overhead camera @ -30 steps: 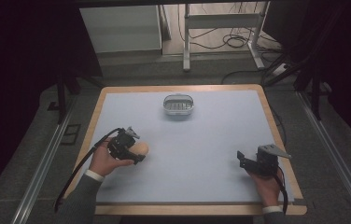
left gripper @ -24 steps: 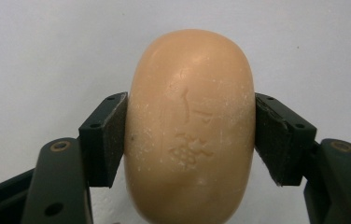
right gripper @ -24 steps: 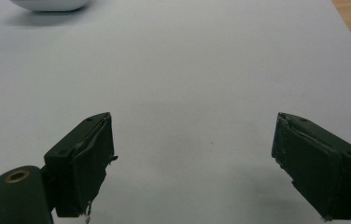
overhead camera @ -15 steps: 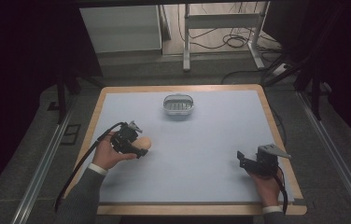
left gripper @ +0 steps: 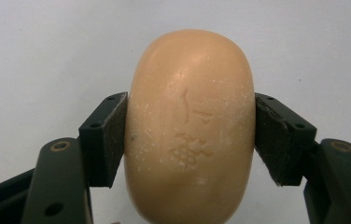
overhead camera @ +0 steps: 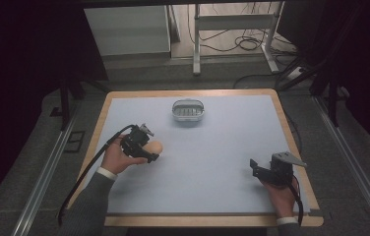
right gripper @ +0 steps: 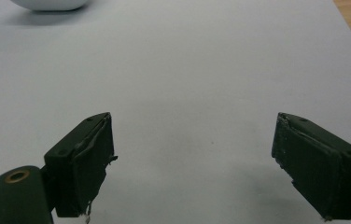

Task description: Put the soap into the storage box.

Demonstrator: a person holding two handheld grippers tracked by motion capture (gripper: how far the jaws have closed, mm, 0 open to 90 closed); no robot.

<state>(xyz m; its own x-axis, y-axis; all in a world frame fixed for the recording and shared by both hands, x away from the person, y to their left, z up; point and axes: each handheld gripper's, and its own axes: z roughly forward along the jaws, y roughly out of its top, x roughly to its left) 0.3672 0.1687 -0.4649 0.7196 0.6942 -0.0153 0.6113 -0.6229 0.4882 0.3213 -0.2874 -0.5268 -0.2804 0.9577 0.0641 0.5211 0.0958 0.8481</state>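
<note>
The table (overhead camera: 281, 128) is the largest thing here, a wood-edged top covered by a pale sheet that leaves only a thin wooden border showing. Beyond its 12 o'clock edge the floor (overhead camera: 232, 73) carries a white metal stand and loose dark cables.

On the sheet, toward 12 o'clock from the centre, sits a small oval dish (overhead camera: 188, 111) with a light rim and a ribbed inside. In the right gripper view its pale underside (right gripper: 47, 3) shows at about 11 o'clock, well apart from the jaws.

The left gripper (overhead camera: 152, 150) lies at about 9 o'clock on the table, held in the person's left hand (overhead camera: 116, 158), with its cable looping off toward 7 o'clock. Its jaws are closed on a bar of soap (overhead camera: 156, 146), a peach-coloured oval. In the left gripper view the soap (left gripper: 190, 126) stands between the two black pads, one pressed to each long side, and stamped marks show on its face. Whether the soap touches the sheet cannot be told.

The right gripper (overhead camera: 255, 167) rests at about 4 o'clock, near the table's right edge, in the person's right hand (overhead camera: 282, 194), and has a grey three-cornered plate on top. In its own view the right gripper's (right gripper: 193, 163) jaws stand wide apart over bare sheet, with nothing between them.
</note>
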